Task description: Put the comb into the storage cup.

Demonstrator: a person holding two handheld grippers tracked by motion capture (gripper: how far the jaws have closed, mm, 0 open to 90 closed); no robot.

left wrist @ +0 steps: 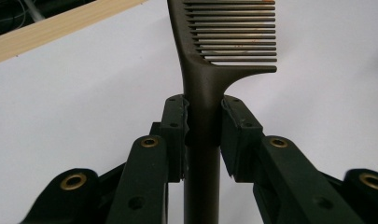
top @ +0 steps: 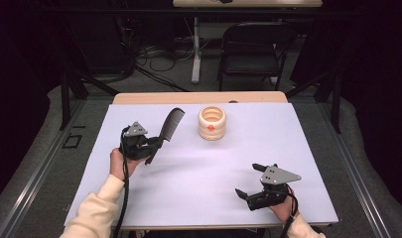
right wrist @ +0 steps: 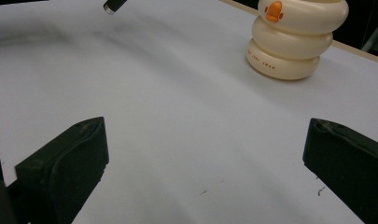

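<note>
A white counter (top: 198, 168) held a cream ringed cup (top: 212, 122) near its far edge. The left claw (top: 156, 144) pinched a dark comb (top: 169, 126) by its handle, raised left of the cup. The right claw (top: 248, 181) rested spread wide, empty, near the front.

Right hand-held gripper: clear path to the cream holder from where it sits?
Probably yes. The right hand-held gripper is open and empty at the near right, and bare white table lies between it and the cream holder. The left hand-held gripper, clamping the comb, sits off to the side.
</note>
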